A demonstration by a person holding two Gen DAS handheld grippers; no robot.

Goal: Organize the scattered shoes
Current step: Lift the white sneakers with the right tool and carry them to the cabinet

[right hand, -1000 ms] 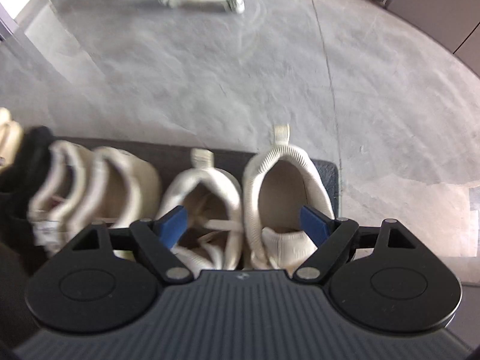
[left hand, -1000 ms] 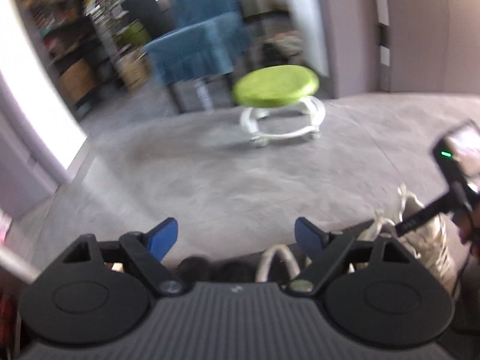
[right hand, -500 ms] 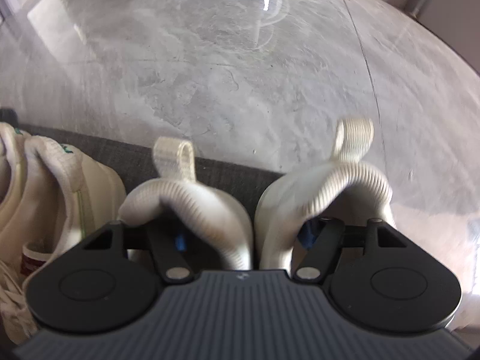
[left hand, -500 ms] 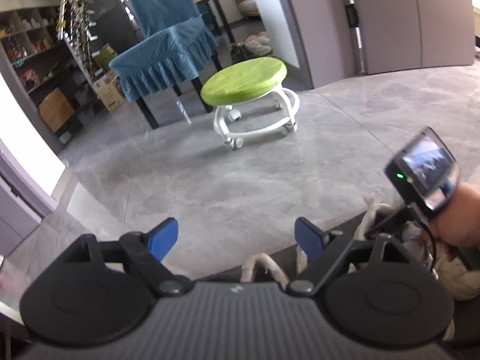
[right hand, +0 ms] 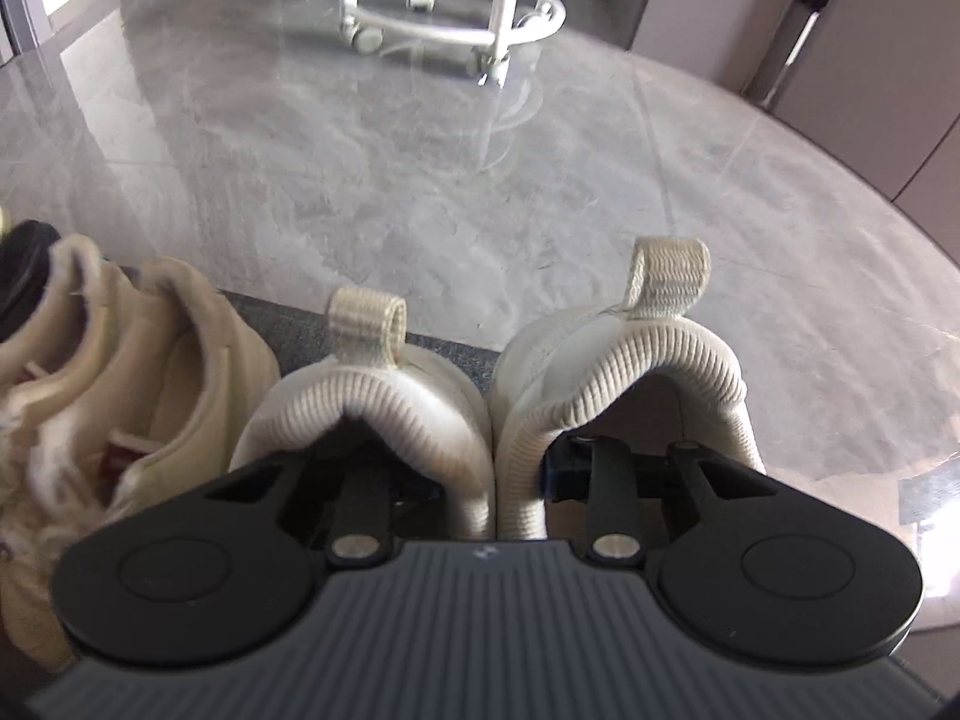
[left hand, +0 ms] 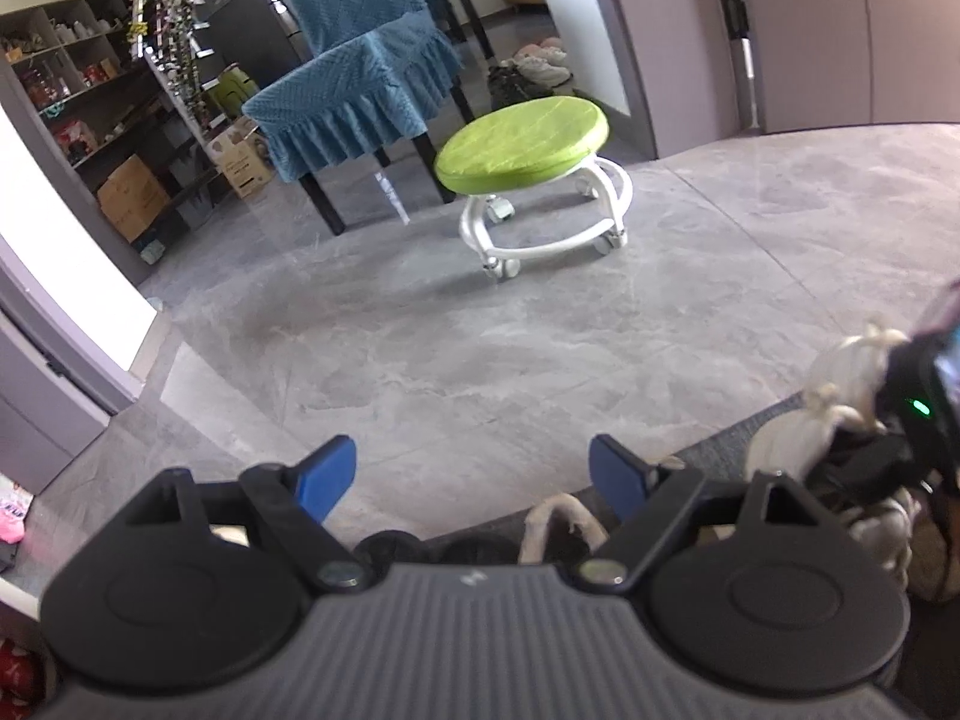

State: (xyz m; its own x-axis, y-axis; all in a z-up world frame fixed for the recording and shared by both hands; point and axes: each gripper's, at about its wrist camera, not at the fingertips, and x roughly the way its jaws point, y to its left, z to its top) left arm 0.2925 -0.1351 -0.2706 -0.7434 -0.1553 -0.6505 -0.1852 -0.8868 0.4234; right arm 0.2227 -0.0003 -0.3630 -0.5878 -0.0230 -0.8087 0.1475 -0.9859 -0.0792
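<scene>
In the right wrist view, a pair of cream knit sneakers stands heel-up side by side: the left sneaker (right hand: pixel 384 384) and the right sneaker (right hand: pixel 630 360). My right gripper (right hand: pixel 489 474) has one finger inside each shoe and is shut on their touching inner collar walls. A beige pair (right hand: pixel 150 372) stands to their left on the dark mat (right hand: pixel 288 315). In the left wrist view, my left gripper (left hand: pixel 474 471) is open and empty above the floor. The cream pair (left hand: pixel 798 432) and the right gripper's body show at its right edge.
A green stool on white castors (left hand: pixel 528 180) stands on the grey marble floor, with a blue-covered chair (left hand: pixel 354 78) behind it. Shelves with boxes (left hand: pixel 102 138) line the left. A black shoe (right hand: pixel 24 276) lies at the far left of the mat.
My right gripper has closed, its fingers going down into the two cream sneakers and pinching their inner collars together. My left gripper has stayed open and shifted its view slightly.
</scene>
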